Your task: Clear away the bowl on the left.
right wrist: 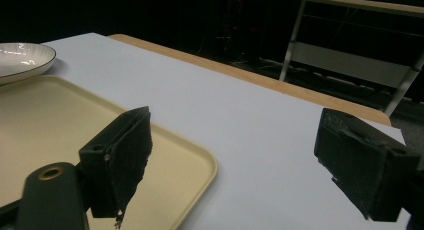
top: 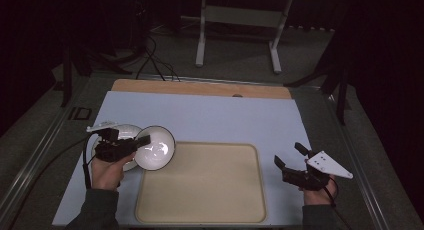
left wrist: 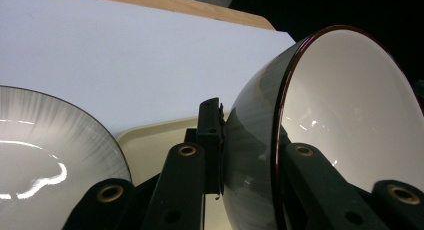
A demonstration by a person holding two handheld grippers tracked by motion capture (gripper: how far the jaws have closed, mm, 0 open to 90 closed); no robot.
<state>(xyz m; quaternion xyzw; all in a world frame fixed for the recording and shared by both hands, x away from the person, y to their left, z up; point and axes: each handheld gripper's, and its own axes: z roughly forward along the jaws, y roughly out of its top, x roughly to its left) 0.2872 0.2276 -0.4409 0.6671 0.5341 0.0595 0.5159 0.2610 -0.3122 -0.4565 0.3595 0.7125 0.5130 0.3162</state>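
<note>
Our left gripper [top: 142, 141] has its jaws clamped on the wall of the bowl [top: 156, 148], one jaw inside and one outside, as the left gripper view shows. We judge the step in hand to be carrying it over to the tray [top: 202, 217]. To do it well we keep the clamp firm, level the bowl before lowering, and set it down well inside the tray's left edge, not on its raised lip.

The bowl [left wrist: 345, 110] is tipped on its side above the tray's far left corner, glossy white inside, grey outside, with a thin dark rim. Just beside it, near the mat's left edge, a ribbed white plate [left wrist: 45, 155] rests.

Our right gripper [top: 290, 156] hovers with jaws wide apart and empty at the tray's right edge.
</note>
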